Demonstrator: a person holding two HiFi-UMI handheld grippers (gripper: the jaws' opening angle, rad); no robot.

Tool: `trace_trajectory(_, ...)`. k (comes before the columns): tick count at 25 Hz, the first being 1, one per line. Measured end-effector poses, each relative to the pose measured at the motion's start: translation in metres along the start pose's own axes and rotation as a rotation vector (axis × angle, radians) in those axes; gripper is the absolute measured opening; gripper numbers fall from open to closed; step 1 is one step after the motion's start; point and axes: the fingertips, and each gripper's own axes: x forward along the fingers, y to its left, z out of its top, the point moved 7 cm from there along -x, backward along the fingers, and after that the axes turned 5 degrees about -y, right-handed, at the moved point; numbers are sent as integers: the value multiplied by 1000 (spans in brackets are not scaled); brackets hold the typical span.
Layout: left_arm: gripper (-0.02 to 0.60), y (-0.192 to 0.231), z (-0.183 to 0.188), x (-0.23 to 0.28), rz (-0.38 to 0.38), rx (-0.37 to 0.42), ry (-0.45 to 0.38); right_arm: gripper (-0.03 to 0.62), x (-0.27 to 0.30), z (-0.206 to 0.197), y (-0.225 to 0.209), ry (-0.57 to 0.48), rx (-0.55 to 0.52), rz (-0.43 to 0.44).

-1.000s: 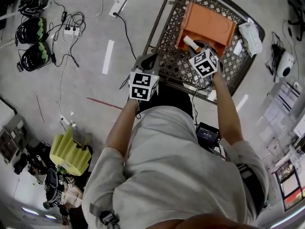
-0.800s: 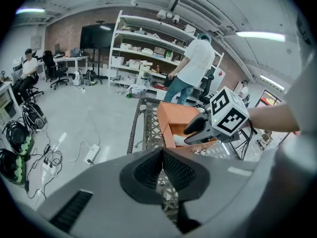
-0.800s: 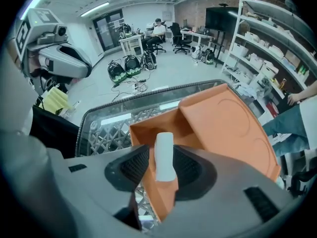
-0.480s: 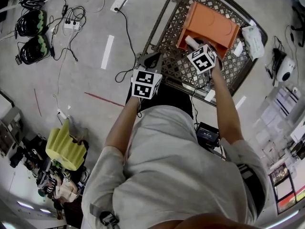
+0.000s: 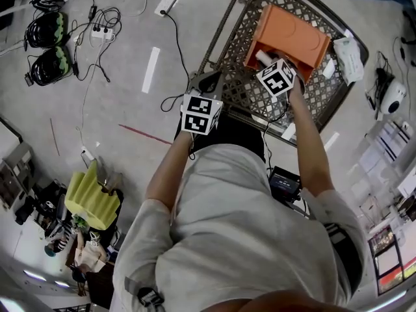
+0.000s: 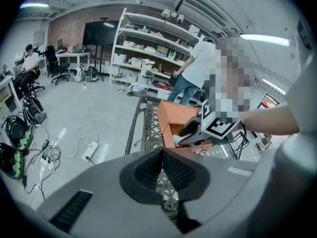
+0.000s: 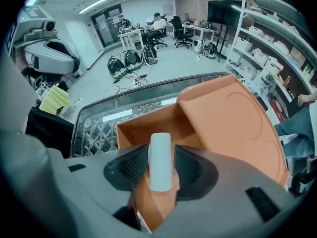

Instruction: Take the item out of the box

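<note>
Here, the item (image 7: 159, 148), a white rounded tube, is seen leaning in the open orange box (image 7: 143, 130) on the lattice table (image 5: 234, 90). It is straddled by the right gripper (image 7: 160, 171), whose jaws have just been opening and are now spread to their widest. The item lies between the pads (image 7: 133, 165) but is not judged to be pinched yet. The left gripper (image 6: 162, 170) is clenched on nothing and is held at the table's near edge, well apart from the box. Trouble is most likely to be caused by the box's near corner (image 7: 151, 205), which is seen just below the item and between the same jaws. If the jaws are closed at this depth, the wall could be caught along with the item, and the unbraced box could be lifted or dragged. A slip is also to be feared. The item looks smooth and is tilted, so under a grip taken near its tip it could be squeezed out or knocked flat in the box. No support is offered by the left gripper where it is placed. Against the frame of a second ago, the right gripper is found a little lower over the item and its jaws are set wider. The left gripper, the box and the item are shown in much the same places.
</note>
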Motion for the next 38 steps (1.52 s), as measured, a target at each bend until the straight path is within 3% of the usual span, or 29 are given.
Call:
trace_trajectory(5,9,-3,-1,0,6,4,5,160,2,0,0,-20,57,14)
trace_trajectory(21,9,-7,-4,-7,34,-10,2,129,3,1,2,-20,46,21)
trace_trajectory(32,9,-12,4,-7,-17,33,-2,129,-18,1,3,-78,102,-25)
trace_trajectory(38,9,-10,17,-7,-48,-24,-44,129,-40,3,2,-139,141,-77)
